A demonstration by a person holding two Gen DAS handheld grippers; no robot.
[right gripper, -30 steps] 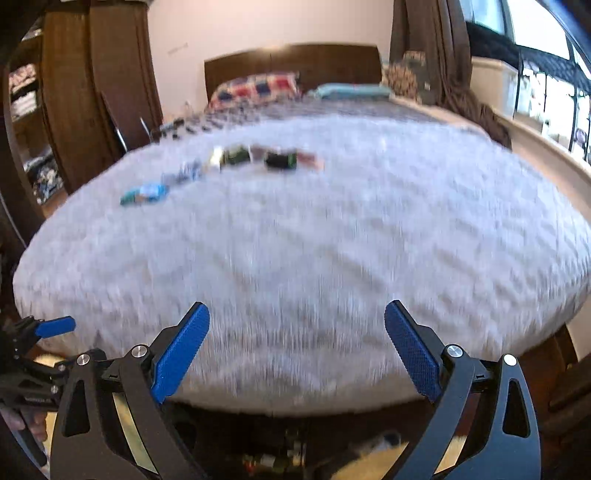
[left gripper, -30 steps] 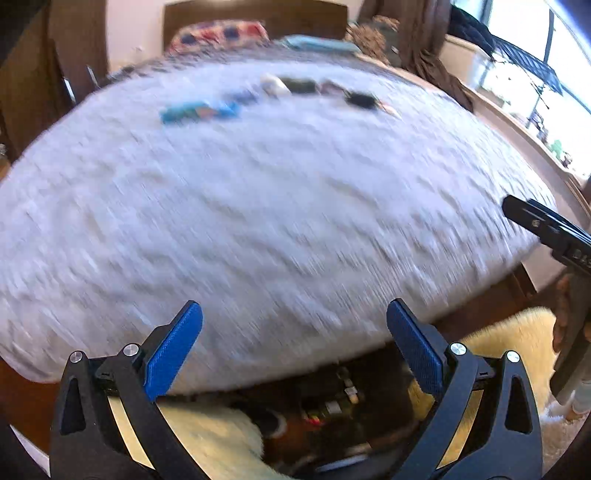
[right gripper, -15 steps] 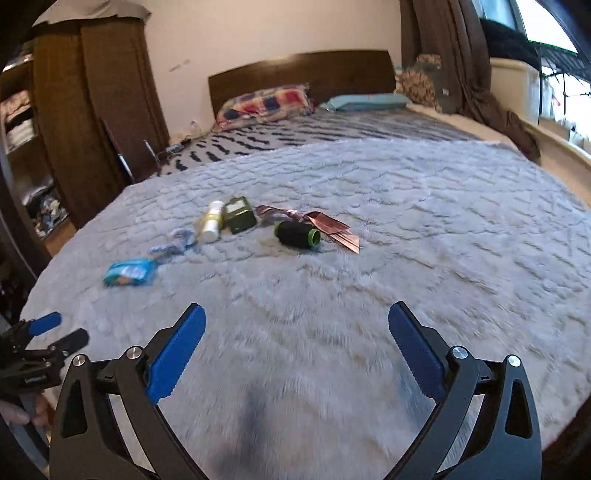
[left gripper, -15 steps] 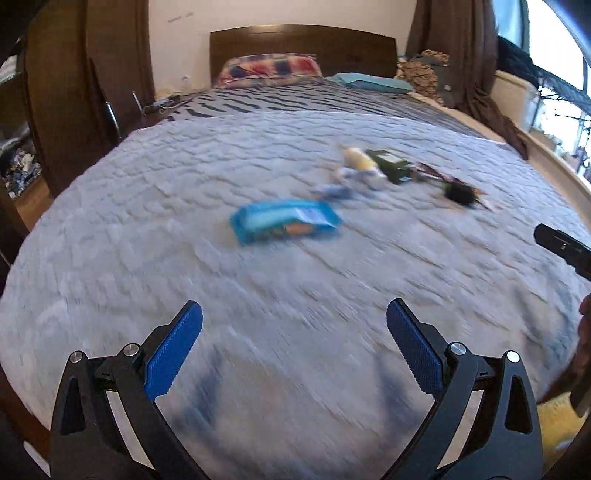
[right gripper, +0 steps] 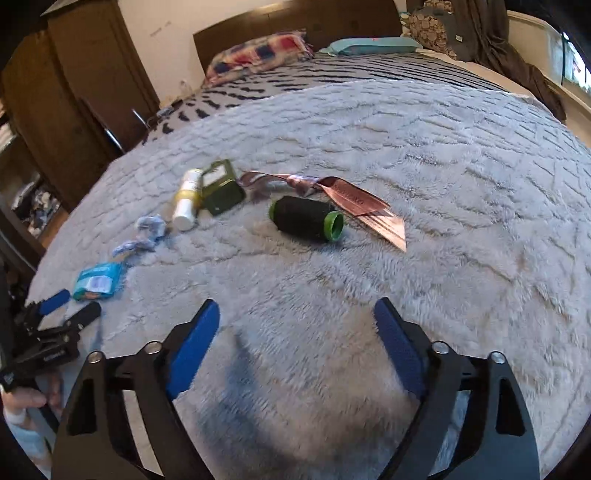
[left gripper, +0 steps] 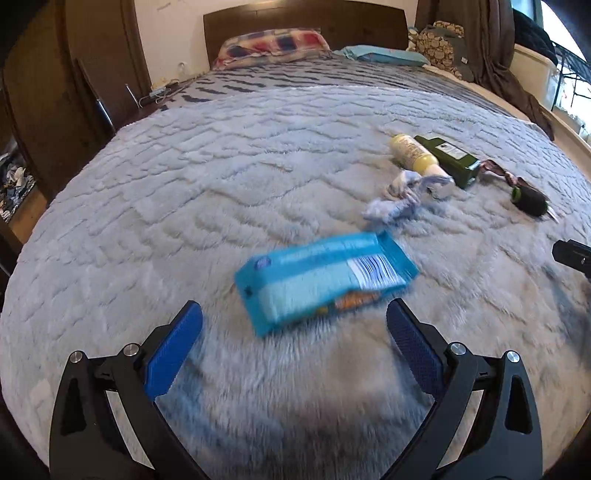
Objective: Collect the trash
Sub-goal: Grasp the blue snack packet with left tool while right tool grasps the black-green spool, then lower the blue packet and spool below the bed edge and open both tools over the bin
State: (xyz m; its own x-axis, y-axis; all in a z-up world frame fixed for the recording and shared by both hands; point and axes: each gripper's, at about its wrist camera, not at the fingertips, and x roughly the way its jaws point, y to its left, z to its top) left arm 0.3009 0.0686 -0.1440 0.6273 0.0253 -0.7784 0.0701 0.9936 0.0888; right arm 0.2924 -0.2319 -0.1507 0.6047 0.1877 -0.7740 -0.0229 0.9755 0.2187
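Observation:
Trash lies in a row on the grey fluffy bedspread [left gripper: 184,177]. A blue snack packet [left gripper: 325,277] lies just ahead of my open, empty left gripper [left gripper: 293,325]; it also shows in the right wrist view [right gripper: 98,280]. Beyond it lie a crumpled blue-white wrapper [left gripper: 402,199], a yellow bottle [left gripper: 417,155], a dark green box [left gripper: 450,158] and a black roll with green ends [left gripper: 528,199]. My right gripper [right gripper: 295,325] is open and empty, short of the black roll [right gripper: 306,218] and a copper-pink ribbon wrapper [right gripper: 362,206].
Pillows [left gripper: 273,48] and a wooden headboard [left gripper: 303,22] are at the far end. A dark wardrobe [right gripper: 74,85] stands to the left. Curtains and a window [left gripper: 535,55] are on the right. The left gripper shows at the right wrist view's left edge [right gripper: 70,310].
Both grippers have moved up from the foot of the bed and forward over the bedspread. The trash items are now much closer, the blue packet right before the left gripper.

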